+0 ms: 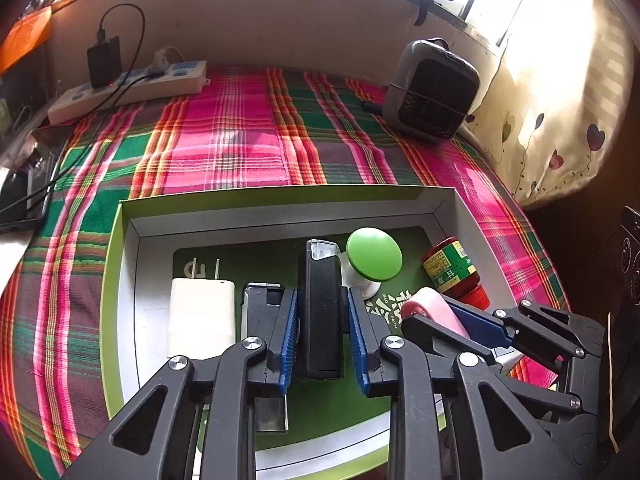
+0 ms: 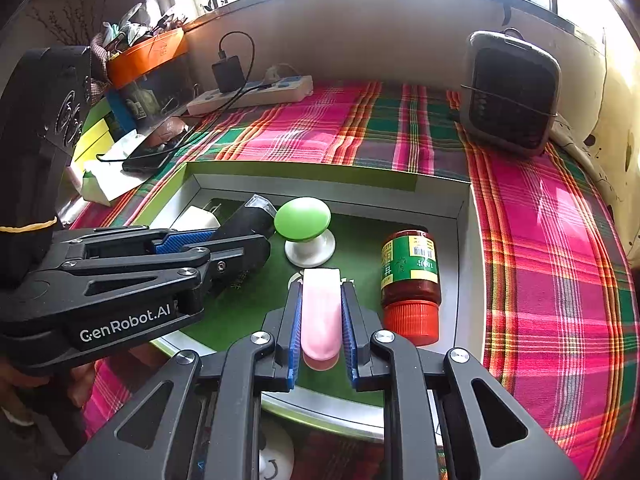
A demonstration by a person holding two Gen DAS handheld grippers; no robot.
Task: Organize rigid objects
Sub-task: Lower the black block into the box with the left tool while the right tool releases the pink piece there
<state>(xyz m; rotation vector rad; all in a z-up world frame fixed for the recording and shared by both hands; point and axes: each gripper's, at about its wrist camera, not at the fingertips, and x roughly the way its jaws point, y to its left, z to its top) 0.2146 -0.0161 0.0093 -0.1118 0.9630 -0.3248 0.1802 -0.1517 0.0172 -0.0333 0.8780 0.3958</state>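
Over the green box, left tongs pinching black lighter, right tongs pinching pink roll, its lower end hidden.

The left gripper and right gripper are black plastic linkages with silver screws, ribbed blue pads, and white "GenRobot.AI" lettering.

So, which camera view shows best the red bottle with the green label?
The right wrist view: the red bottle lies in the green box with its green label and red cap fully visible, just right of the right gripper. In the left wrist view the bottle is smaller, and the right gripper hides part of its cap.
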